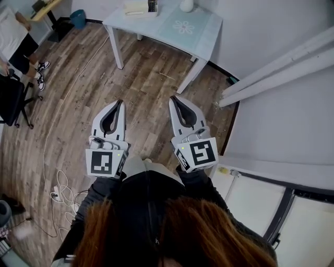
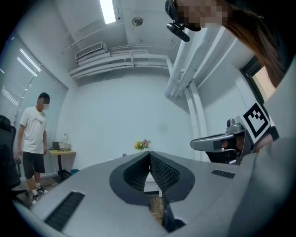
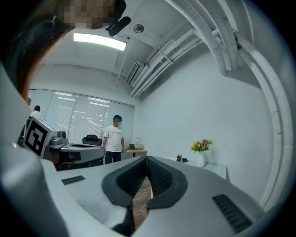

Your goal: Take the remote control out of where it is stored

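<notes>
Task's thing: no view is showing the remote control, so its place, its long axis and the way it is pointing cannot be told.
Left side: the left tongs [image 1: 120, 102] are pointing level above the floor, jaws lying together at the tips and gripping nothing.
Right side: the right tongs [image 1: 173, 98] are pointing the same way just beside them, jaws likewise pressed together with nothing between.
Open room: bare planks of the brown wooden floor [image 1: 141, 83] are lying between both tongs and the table legs ahead.
Ahead: the pale blue-white rectangular tabletop [image 1: 209, 32] is standing against the white wall, carrying a white vase [image 1: 186, 5] of flowers near its far edge.
Right edge: white sloping pipes [image 1: 276, 65] and a white wall are closing in near the right tongs.
Left edge: a thin white cable [image 1: 62, 185] is looping over the floor, and a black office chair [image 1: 13, 101] is standing further left beside a person in a white T-shirt [image 2: 33, 132].
</notes>
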{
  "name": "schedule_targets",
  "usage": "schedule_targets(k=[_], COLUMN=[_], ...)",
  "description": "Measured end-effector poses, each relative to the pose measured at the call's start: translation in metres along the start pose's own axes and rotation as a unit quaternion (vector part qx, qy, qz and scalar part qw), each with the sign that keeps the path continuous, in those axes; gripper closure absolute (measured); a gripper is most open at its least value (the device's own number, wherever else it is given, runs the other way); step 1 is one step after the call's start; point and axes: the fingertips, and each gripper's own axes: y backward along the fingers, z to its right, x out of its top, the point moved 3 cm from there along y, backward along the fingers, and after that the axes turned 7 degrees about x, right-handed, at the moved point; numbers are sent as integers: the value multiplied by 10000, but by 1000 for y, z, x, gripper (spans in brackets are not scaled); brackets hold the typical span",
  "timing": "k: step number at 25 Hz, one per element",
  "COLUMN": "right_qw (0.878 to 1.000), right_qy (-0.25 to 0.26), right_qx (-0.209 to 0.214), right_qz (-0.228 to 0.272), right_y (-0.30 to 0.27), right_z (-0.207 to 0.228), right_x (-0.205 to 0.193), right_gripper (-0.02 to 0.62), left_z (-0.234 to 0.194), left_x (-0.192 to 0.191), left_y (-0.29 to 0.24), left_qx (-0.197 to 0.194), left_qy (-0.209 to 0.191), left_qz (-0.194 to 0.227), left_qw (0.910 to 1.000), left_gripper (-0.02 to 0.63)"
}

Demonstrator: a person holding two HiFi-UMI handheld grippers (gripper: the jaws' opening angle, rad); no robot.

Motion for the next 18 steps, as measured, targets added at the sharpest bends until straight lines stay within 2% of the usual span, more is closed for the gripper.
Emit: schedule_targets(k=[10,18], right_qw=[10000,10000], right_qy=[-94,-57], right_qx=[-6,-72], right_qz=[1,6], right_y=[-17,-64], right_z=[30,59], right_x=[-11,-14], right_gripper=[580,580], left_z=[-4,-29], left_x=[-7,-15], left_y=[-38,-91], left_qx=[-1,-116], left_qy=[-45,-42], left_qz=[-43,-64], left_qw=[10000,9999], left_gripper=[598,599])
